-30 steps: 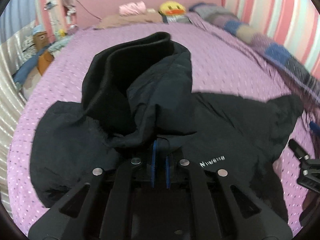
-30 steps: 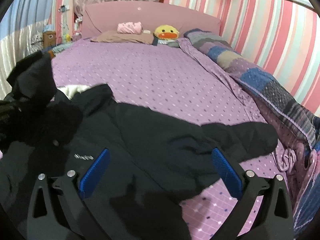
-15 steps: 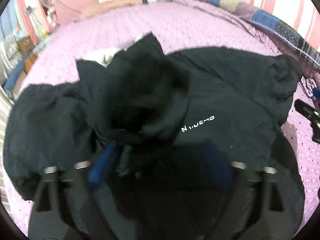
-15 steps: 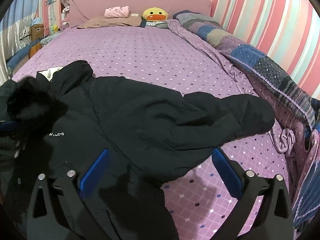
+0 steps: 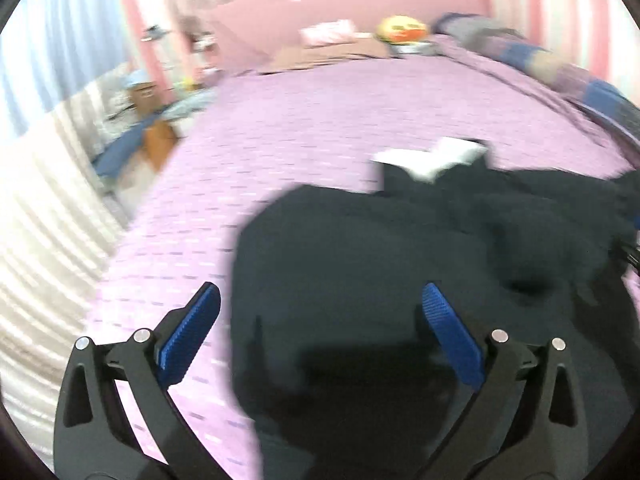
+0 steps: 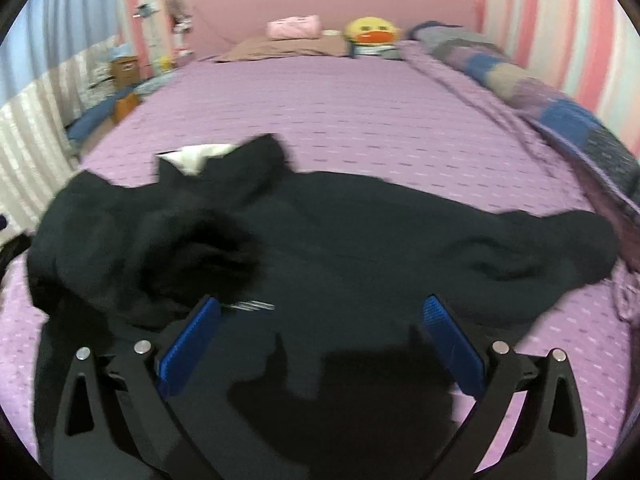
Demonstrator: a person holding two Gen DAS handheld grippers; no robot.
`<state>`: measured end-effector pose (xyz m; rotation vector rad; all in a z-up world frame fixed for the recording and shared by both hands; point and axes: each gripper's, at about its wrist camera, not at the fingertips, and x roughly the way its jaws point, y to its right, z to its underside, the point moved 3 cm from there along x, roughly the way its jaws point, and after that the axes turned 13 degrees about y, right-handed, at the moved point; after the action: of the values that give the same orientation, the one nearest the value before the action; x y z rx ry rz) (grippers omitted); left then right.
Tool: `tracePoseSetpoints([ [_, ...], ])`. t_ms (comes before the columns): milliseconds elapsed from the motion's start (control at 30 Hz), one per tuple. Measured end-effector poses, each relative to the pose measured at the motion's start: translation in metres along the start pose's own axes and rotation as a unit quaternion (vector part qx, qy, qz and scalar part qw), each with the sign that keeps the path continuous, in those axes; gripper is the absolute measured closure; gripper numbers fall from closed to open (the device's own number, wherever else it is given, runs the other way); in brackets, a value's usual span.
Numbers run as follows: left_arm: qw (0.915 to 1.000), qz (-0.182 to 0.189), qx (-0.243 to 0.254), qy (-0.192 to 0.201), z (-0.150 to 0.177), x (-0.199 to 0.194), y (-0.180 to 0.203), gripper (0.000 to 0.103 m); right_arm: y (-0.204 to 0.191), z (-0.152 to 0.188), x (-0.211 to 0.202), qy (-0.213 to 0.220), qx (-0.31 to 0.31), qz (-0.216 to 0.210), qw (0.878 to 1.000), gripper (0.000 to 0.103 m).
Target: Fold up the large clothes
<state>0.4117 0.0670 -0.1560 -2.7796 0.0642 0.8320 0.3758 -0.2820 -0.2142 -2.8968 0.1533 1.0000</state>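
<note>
The left gripper (image 5: 320, 328) hangs with fingers spread, holding nothing; the right gripper (image 6: 320, 336) likewise. The black jacket (image 6: 340, 248) lies across the purple bed (image 6: 360, 120), long axis running nine to three o'clock, one sleeve (image 6: 560, 240) reaching three, hood (image 6: 180, 240) bunched at nine. Folding looks barely begun; both sleeves and the body remain.

The jacket (image 6: 360, 240) lies spread on the bed (image 6: 360, 120), its hood (image 6: 160, 248) seemingly bunched at left.
</note>
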Motion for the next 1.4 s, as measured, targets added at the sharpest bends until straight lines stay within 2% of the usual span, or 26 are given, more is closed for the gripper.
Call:
tracePoseSetpoints([
  [67, 0.9998, -0.017, -0.009, -0.011, 0.001, 0.018, -0.031, 0.003, -0.024, -0.003, 0.012, -0.009, 0.001, -0.018, 1.0, 0.002],
  [133, 0.9995, -0.012, -0.021, -0.02, 0.007, 0.035, -0.056, 0.003, -0.044, -0.008, 0.027, -0.022, 0.015, -0.04, 0.999, 0.002],
  [233, 0.9987, 0.004, -0.028, -0.042, 0.019, 0.057, -0.046, 0.003, -0.058, -0.007, 0.054, -0.062, 0.043, -0.048, 0.996, 0.002],
  [267, 0.9985, 0.005, -0.027, -0.048, 0.025, 0.064, -0.043, 0.003, -0.06, -0.005, 0.061, -0.072, 0.058, -0.053, 0.994, 0.005],
  [300, 0.9983, 0.006, -0.03, -0.051, 0.027, 0.066, -0.046, 0.003, -0.062, -0.001, 0.068, -0.087, 0.084, -0.07, 0.99, 0.01],
  [333, 0.9981, 0.009, -0.033, -0.051, 0.03, 0.067, -0.045, 0.003, -0.064, 0.004, 0.074, -0.101, 0.106, -0.087, 0.985, 0.024],
  [400, 0.9977, 0.017, -0.042, -0.05, 0.034, 0.07, -0.038, 0.003, -0.067, 0.011, 0.082, -0.117, 0.124, -0.089, 0.981, 0.033],
  [467, 0.9974, 0.019, -0.047, -0.051, 0.034, 0.072, -0.032, 0.003, -0.07, 0.015, 0.089, -0.119, 0.126, -0.09, 0.981, 0.056],
  [567, 0.9972, 0.026, -0.048, -0.051, 0.03, 0.071, -0.022, 0.003, -0.067, 0.014, 0.087, -0.119, 0.136, -0.11, 0.977, 0.082],
  [667, 0.9978, 0.036, -0.041, -0.037, 0.019, 0.052, -0.011, 0.003, -0.057, -0.007, 0.065, -0.074, 0.084, -0.088, 0.99, 0.087],
  [833, 0.9988, 0.047, -0.005, -0.013, 0.005, 0.029, 0.015, 0.003, -0.01, -0.034, 0.025, -0.026, 0.02, -0.026, 0.999, 0.087],
  [900, 0.9988, 0.045, 0.01, -0.013, 0.007, 0.025, 0.022, 0.003, 0.014, -0.031, 0.028, -0.037, 0.015, -0.001, 0.999, 0.087],
  [933, 0.9987, 0.047, 0.015, -0.016, 0.009, 0.026, 0.027, 0.003, 0.029, -0.023, 0.037, -0.061, 0.026, -0.001, 0.998, 0.087],
  [1000, 0.9982, 0.047, 0.019, -0.032, 0.015, 0.032, 0.036, 0.003, 0.049, -0.006, 0.053, -0.096, 0.054, -0.025, 0.994, 0.079],
  [1033, 0.9978, 0.047, 0.018, -0.044, 0.019, 0.036, 0.039, 0.003, 0.056, 0.004, 0.058, -0.117, 0.063, -0.029, 0.991, 0.064],
  [1067, 0.9976, 0.047, 0.017, -0.049, 0.019, 0.038, 0.041, 0.003, 0.06, 0.008, 0.055, -0.124, 0.068, -0.026, 0.99, 0.056],
  [1100, 0.9975, 0.048, 0.016, -0.05, 0.02, 0.038, 0.041, 0.003, 0.064, 0.007, 0.048, -0.119, 0.069, -0.026, 0.99, 0.052],
  [1167, 0.9975, 0.053, 0.011, -0.046, 0.015, 0.036, 0.042, 0.003, 0.071, -0.002, 0.028, -0.091, 0.076, -0.024, 0.993, 0.036],
  [1233, 0.998, 0.05, 0.006, -0.038, 0.004, 0.036, 0.044, 0.003, 0.075, -0.021, 0.003, -0.036, 0.061, 0.013, 0.997, 0.029],
  [1267, 0.9982, 0.047, 0.003, -0.036, -0.001, 0.038, 0.047, 0.003, 0.068, -0.03, 0.001, -0.016, 0.047, 0.024, 0.998, 0.028],
  [1333, 0.9984, 0.042, -0.004, -0.037, -0.006, 0.045, 0.052, 0.003, 0.048, -0.046, 0.004, 0.009, 0.022, 0.02, 1.0, 0.028],
  [1400, 0.998, 0.041, -0.016, -0.044, -0.008, 0.056, 0.059, 0.003, 0.017, -0.053, 0.021, 0.035, -0.01, 0.028, 0.999, 0.028],
])
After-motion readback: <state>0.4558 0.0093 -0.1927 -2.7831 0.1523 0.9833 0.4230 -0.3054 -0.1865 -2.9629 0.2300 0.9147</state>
